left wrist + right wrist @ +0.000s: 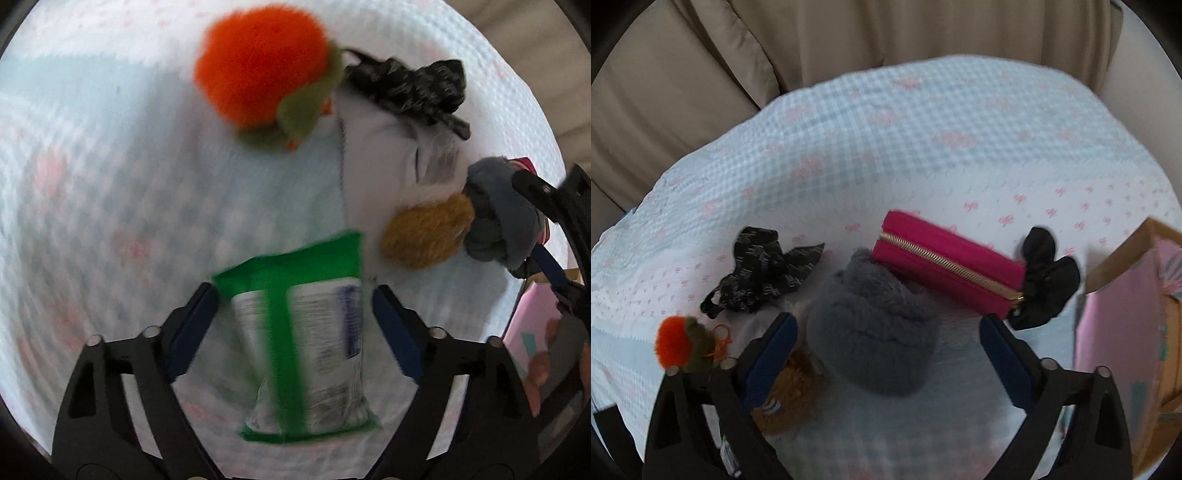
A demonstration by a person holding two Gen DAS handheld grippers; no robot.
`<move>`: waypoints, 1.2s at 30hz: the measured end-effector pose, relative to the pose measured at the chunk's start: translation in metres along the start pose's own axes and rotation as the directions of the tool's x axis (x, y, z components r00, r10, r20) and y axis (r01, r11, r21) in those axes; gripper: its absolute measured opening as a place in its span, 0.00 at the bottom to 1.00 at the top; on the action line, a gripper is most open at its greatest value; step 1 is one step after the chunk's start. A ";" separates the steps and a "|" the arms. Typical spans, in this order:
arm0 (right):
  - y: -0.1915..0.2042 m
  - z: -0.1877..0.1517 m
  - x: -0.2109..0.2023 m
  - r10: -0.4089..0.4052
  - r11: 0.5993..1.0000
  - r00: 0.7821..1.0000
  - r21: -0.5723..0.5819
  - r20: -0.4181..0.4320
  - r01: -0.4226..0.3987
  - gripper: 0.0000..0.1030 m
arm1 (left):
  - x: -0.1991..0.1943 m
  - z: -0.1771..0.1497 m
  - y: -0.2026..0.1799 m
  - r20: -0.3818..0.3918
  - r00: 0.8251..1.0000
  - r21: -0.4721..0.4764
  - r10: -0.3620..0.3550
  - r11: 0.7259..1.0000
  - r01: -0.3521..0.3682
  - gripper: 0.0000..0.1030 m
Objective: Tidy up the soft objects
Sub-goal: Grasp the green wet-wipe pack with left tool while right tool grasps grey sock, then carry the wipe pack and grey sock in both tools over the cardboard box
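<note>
In the left wrist view my left gripper (pixel 293 295) is open, its jaws on either side of a green and white wipes pack (pixel 306 354) lying on the bedspread (pixel 110 184). An orange plush with green leaves (pixel 262 70) lies beyond. In the right wrist view my right gripper (pixel 886 332) is open around a grey fluffy plush (pixel 875 332), not closed on it. A brown plush (pixel 790 398) lies by its left finger. A pink zip pouch (pixel 945 258), a black scrunchie (pixel 1045 280) and a patterned black scrunchie (pixel 764 269) lie beyond. The right gripper shows at the right edge of the left wrist view (pixel 543 221).
A pink cardboard box (pixel 1126 350) stands at the right edge. Beige curtain or cushions (pixel 849 37) lie behind the bed. A white folded cloth (pixel 380 155) lies under the plush toys. The orange plush also shows at the left in the right wrist view (pixel 676 343).
</note>
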State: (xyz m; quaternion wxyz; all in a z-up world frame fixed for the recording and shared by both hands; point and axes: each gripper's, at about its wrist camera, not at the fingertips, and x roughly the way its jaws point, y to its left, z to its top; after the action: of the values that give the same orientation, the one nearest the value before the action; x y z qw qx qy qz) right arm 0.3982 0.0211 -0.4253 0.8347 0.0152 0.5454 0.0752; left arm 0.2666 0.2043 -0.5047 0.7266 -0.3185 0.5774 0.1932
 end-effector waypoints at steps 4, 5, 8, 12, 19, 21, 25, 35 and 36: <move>-0.001 -0.001 0.013 0.007 1.000 1.000 0.020 -0.020 -0.007 0.81 | 0.000 -0.007 -0.001 0.016 1.000 0.048 0.018 0.999 -0.019 0.74; -0.001 -0.001 0.015 0.014 1.000 1.000 0.026 -0.023 -0.013 0.78 | 0.001 -0.008 -0.002 0.016 1.000 0.061 0.026 0.998 -0.027 0.71; -0.001 -0.002 0.019 0.032 0.999 0.999 0.042 -0.024 -0.031 0.70 | 0.002 -0.011 -0.003 0.026 0.999 0.088 0.038 0.995 -0.041 0.60; 0.000 -0.001 0.026 0.066 0.996 0.997 0.060 -0.040 -0.063 0.55 | -0.002 -0.019 -0.002 0.040 0.999 0.128 0.027 0.991 -0.032 0.47; 0.002 -0.002 0.013 0.064 0.995 0.998 0.076 -0.013 -0.063 0.36 | -0.016 -0.019 0.012 0.046 0.998 0.144 -0.043 0.989 0.036 0.39; 0.003 -0.003 0.004 0.055 0.996 0.998 0.073 -0.001 -0.055 0.35 | -0.030 -0.011 0.021 0.059 0.997 0.142 -0.055 0.989 0.047 0.39; 0.002 -0.003 -0.016 0.052 0.996 0.998 0.076 0.022 -0.053 0.35 | -0.052 -0.007 0.023 0.091 0.993 0.149 -0.079 0.987 0.065 0.39; 0.003 0.000 -0.114 0.040 0.995 0.994 0.088 0.102 -0.049 0.35 | -0.158 0.008 0.017 0.196 0.968 0.217 -0.158 0.969 0.114 0.39; 0.001 0.000 -0.130 0.038 0.995 0.993 0.090 0.116 -0.048 0.35 | -0.168 0.005 0.012 0.209 0.964 0.227 -0.167 0.967 0.119 0.39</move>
State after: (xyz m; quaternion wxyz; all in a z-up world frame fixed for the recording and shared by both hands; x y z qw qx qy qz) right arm 0.3472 0.0041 -0.3068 0.8610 0.0698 0.4993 0.0669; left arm 0.2191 0.2309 -0.3449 0.8294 -0.2560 0.4836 0.1121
